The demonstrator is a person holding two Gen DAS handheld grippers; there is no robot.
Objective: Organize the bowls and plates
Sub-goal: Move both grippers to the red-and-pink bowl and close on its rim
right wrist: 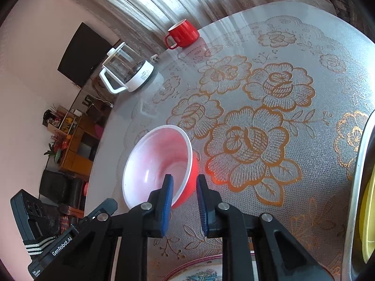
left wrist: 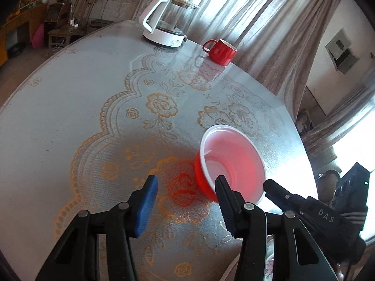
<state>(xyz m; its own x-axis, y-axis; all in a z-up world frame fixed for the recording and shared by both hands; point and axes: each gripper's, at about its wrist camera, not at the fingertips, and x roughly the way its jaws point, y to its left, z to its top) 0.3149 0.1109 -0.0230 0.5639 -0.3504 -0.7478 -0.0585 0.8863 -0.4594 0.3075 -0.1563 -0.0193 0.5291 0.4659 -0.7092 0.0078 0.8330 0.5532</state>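
Right gripper (right wrist: pixel 184 178) straddled the near wall of the red bowl (right wrist: pixel 159 161): you had one blue pad inside the rim and the other against the red outer side. The pads looked clamped on that wall. Contact at the outer pad's tip was tight but hard to confirm from the right wrist view.

The bowl sat tilted, its white inside facing up and away from your right gripper. It was near the middle of the table (right wrist: pixel 304 46), over the gold floral cover. I couldn't tell whether its base was off the surface; a red glow showed on the cover just beside it.

Left gripper (left wrist: pixel 186 180) had its fingers well apart with nothing between them, only patterned cover underneath. Its right finger overlapped the bowl's near rim in the left wrist view; I couldn't tell whether they touched.

The red mug (right wrist: pixel 182 35) stood upright at the far edge of the table by the curtain (right wrist: pixel 140 4), well apart from the bowl. The glass kettle (right wrist: pixel 126 70) on its white base stood near the mug, also at the far edge.

A patterned plate (right wrist: pixel 199 271) showed partly at the bottom of the right wrist view, under your right gripper. A metal tray (right wrist: pixel 356 187) sat at the right edge with something yellow inside, too cropped to identify.
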